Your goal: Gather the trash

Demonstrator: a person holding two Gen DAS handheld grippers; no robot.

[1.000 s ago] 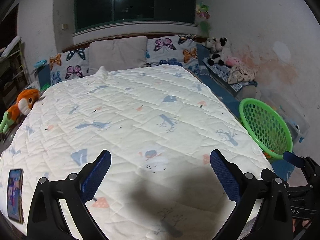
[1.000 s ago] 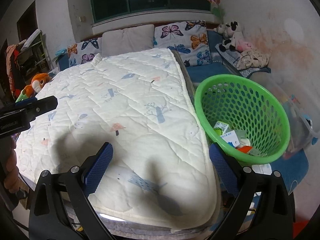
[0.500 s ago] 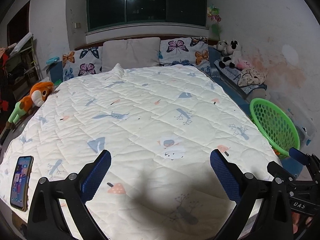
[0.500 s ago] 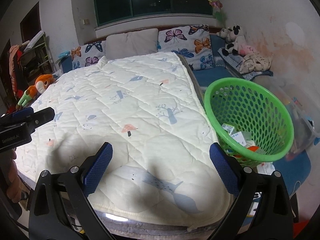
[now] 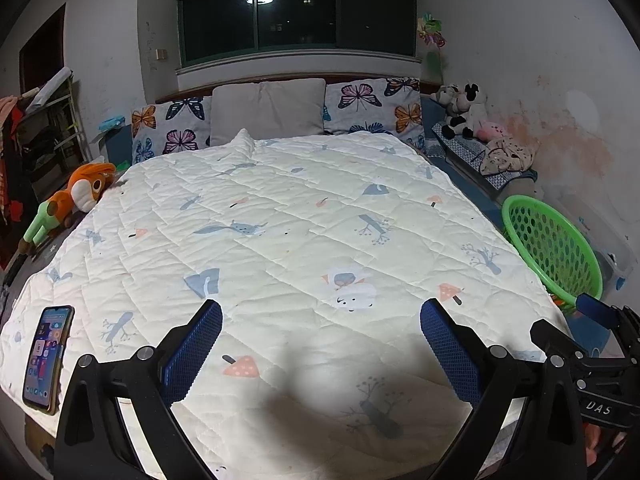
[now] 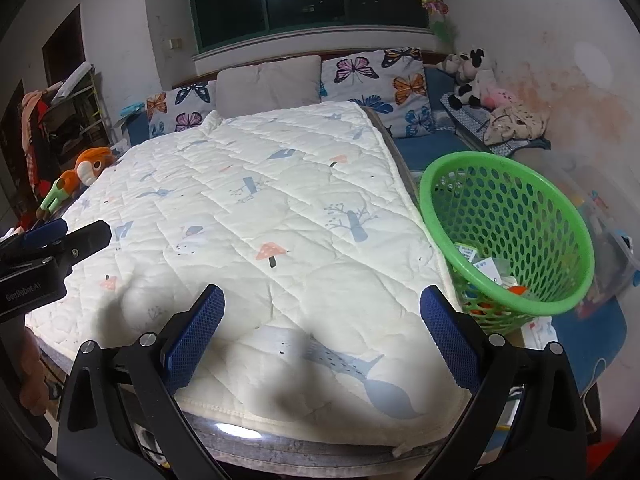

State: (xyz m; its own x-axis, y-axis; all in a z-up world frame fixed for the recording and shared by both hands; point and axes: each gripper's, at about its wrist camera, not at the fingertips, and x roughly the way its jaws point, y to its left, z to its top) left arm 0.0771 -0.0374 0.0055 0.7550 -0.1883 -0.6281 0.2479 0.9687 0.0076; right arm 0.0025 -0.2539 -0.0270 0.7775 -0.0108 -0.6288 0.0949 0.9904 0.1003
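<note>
A green plastic basket (image 6: 520,208) stands on the floor at the bed's right side and holds several pieces of trash (image 6: 486,268); it also shows in the left wrist view (image 5: 552,240). My left gripper (image 5: 320,344) is open and empty above the foot of the white quilt (image 5: 300,220). My right gripper (image 6: 320,328) is open and empty above the quilt's near right corner (image 6: 280,216), left of the basket. I see no loose trash on the quilt.
A phone (image 5: 46,356) lies on the quilt's near left corner. An orange plush toy (image 5: 76,196) lies at the bed's left edge. Pillows (image 5: 268,112) line the headboard. Stuffed animals (image 5: 464,112) sit on a bench at the right wall. A clear bin (image 6: 608,236) stands behind the basket.
Both grippers have drawn back and up from the bed, so more of the quilt and room shows. Both stay open and empty.
</note>
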